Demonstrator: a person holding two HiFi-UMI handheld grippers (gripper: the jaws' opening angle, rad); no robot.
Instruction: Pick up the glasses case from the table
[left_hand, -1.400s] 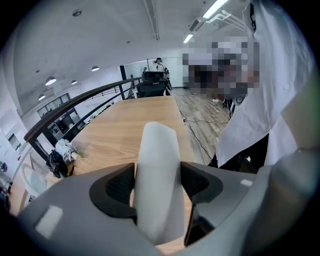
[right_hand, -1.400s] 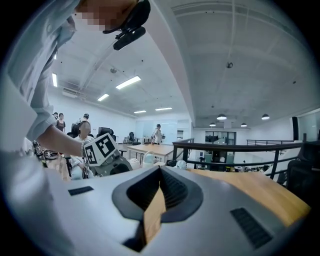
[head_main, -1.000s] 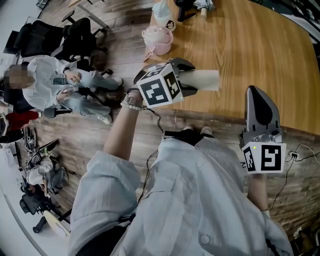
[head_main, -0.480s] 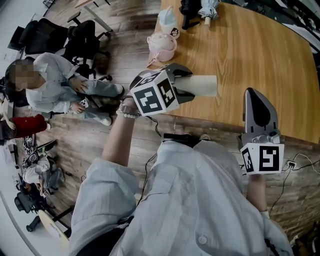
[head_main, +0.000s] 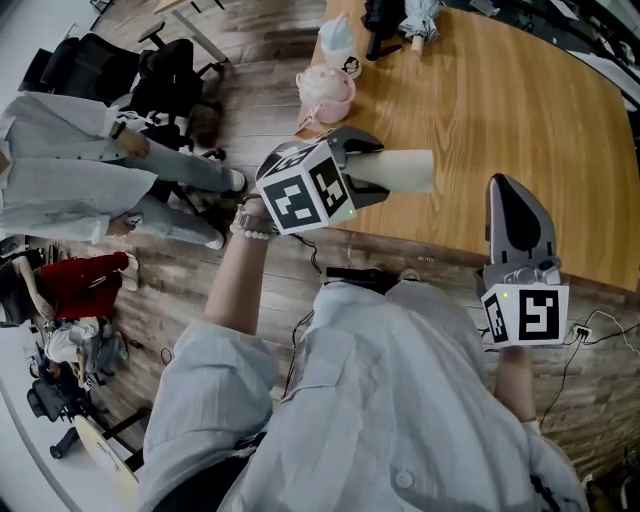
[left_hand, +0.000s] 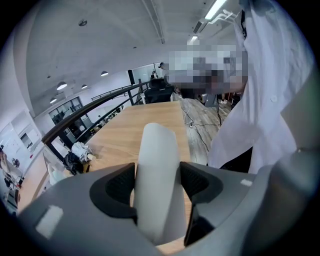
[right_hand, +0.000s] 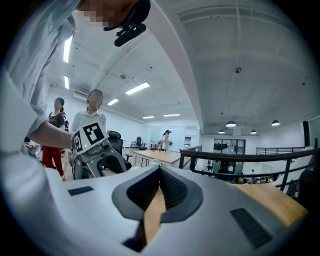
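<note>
Wood-grain table (head_main: 500, 90) | left gripper (head_main: 378, 168) clamps smooth white glasses case (head_main: 412, 170) | right gripper (head_main: 514, 200) closed

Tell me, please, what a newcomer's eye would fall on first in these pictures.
First comes the white glasses case, clamped between the jaws of the left gripper over the near edge of the wooden table. Next is the right gripper, shut and empty, at the same edge further right. A pink pot stands near the table's left edge, beyond the case.
</note>
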